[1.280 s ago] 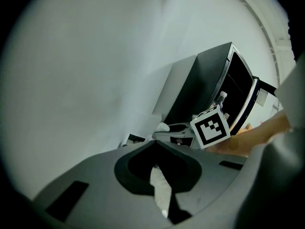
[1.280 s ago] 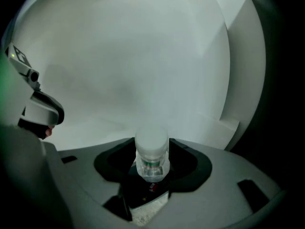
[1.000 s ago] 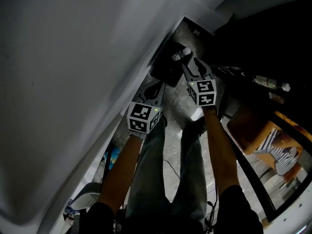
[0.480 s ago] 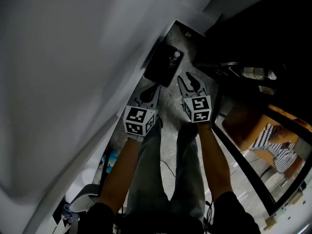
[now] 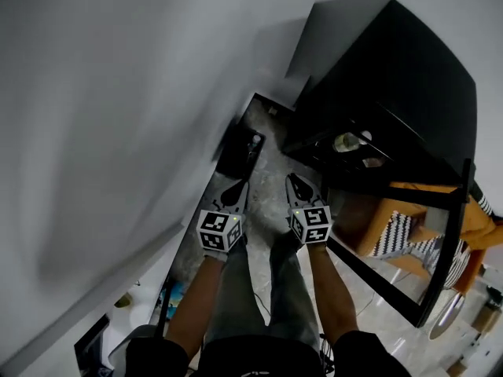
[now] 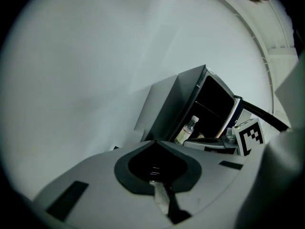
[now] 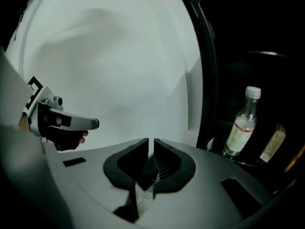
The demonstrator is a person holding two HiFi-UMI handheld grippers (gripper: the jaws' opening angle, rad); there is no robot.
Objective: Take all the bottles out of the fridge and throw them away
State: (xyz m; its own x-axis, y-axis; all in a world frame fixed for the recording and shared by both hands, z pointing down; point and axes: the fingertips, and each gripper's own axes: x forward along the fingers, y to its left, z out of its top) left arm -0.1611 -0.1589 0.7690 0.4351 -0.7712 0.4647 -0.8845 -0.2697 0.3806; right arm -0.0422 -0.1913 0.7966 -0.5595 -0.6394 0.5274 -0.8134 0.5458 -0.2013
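The black fridge [image 5: 393, 77] stands open at the right. A clear bottle [image 5: 346, 141] with a white cap stands upright on its shelf, also seen as the bottle [image 6: 187, 130] in the left gripper view and the bottle [image 7: 242, 123] in the right gripper view. A black bin [image 5: 238, 149] sits on the floor by the wall, ahead of both grippers. My left gripper [image 5: 234, 193] is shut and empty. My right gripper [image 5: 297, 187] has just been closing; its jaws stand a thin slit apart with nothing between them.
A white wall [image 5: 118, 132] fills the left. The fridge door [image 5: 440, 265] hangs open at the right, with an orange chair [image 5: 409, 226] and a striped cushion behind it. A brownish item [image 7: 271, 144] lies beside the bottle. The person's legs stand on the grey floor [image 5: 271, 171].
The right gripper drew back from the bin, leaving a bottle in it, and its jaws closed. Both grippers rose and pulled back. The view swung up to the fridge.
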